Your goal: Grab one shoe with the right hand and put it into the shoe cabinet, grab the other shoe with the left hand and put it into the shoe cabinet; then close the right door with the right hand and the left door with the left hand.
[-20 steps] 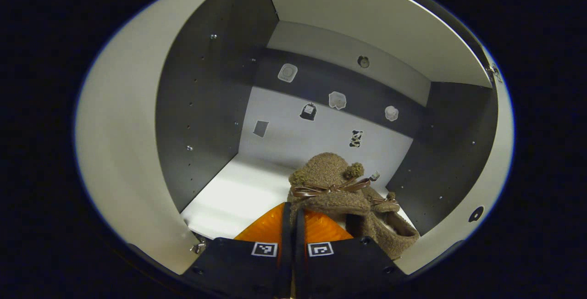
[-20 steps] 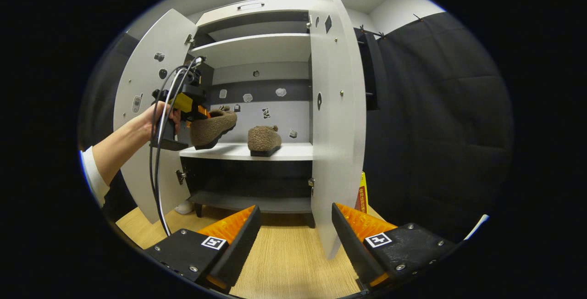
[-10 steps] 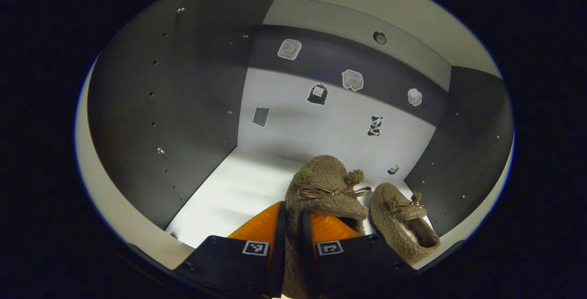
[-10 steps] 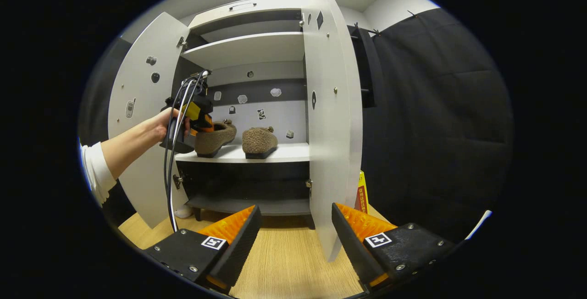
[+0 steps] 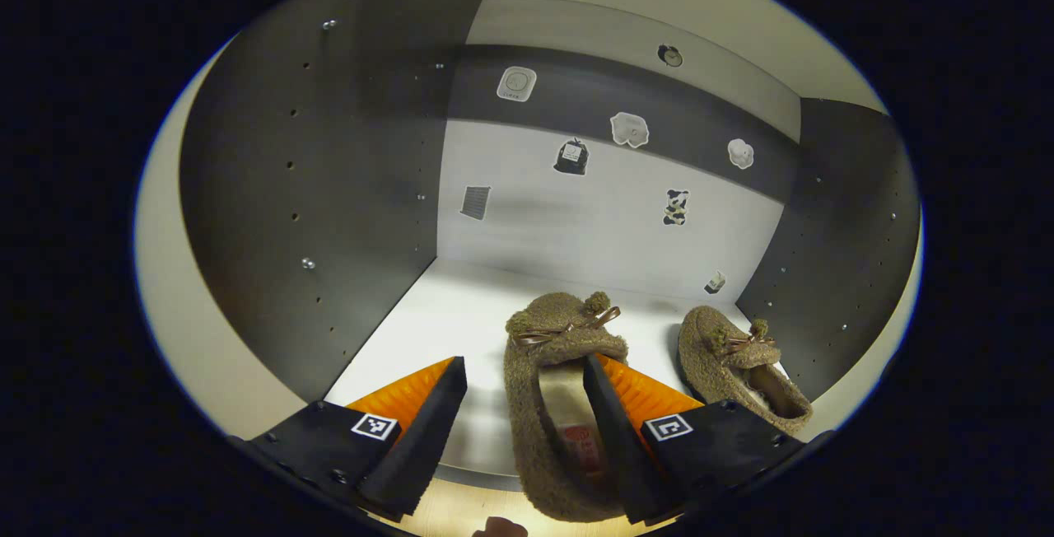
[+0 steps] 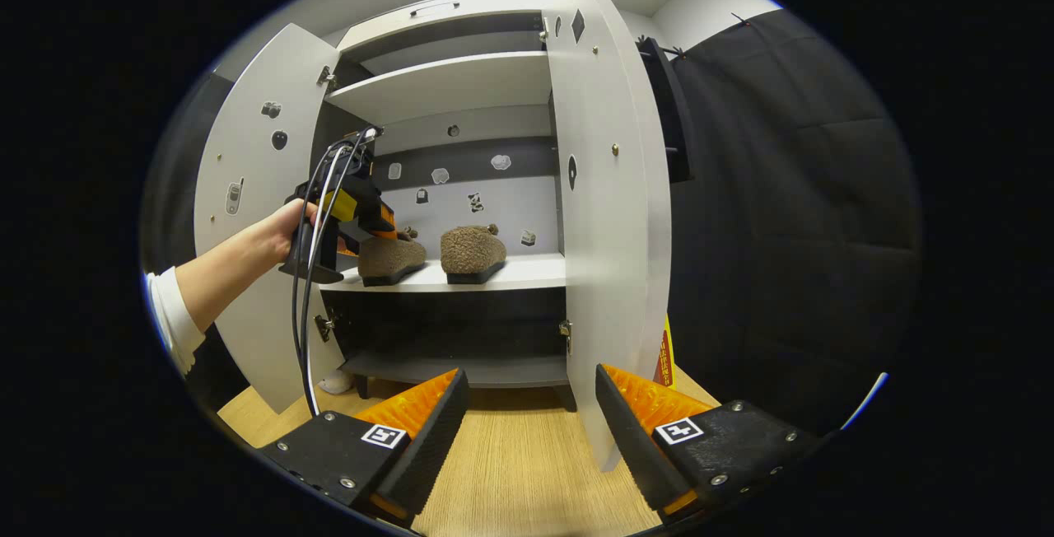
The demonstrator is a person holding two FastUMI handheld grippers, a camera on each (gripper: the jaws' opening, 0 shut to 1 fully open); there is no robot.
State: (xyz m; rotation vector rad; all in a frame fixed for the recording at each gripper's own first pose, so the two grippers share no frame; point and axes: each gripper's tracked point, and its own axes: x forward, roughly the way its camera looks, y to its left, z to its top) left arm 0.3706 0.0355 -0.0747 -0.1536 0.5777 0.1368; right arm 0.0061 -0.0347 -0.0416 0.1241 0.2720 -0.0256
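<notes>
Two fuzzy brown shoes with bows rest side by side on the white middle shelf (image 5: 461,331) of the shoe cabinet. The left shoe (image 5: 547,405) lies toe inward, its heel at the shelf's front edge. My left gripper (image 5: 520,368) is open astride it, the right finger close against the shoe's side and the left finger apart. The right shoe (image 5: 741,360) sits beside it near the dark side wall. In the right gripper view a hand holds the left gripper (image 6: 383,228) at the left shoe (image 6: 394,259), beside the right shoe (image 6: 472,249). My right gripper (image 6: 531,376) is open and holds nothing, back over the wooden floor.
Both cabinet doors stand open: the left door (image 6: 247,191) beside the person's arm (image 6: 230,261), the right door (image 6: 609,191) just ahead of my right gripper. Black cloth (image 6: 782,232) hangs to the right. A lower shelf (image 6: 461,368) sits above the wooden floor (image 6: 510,471).
My left gripper lowered the shoe onto the shelf beside the other one, then opened and let it go. The right gripper stayed nearly still.
</notes>
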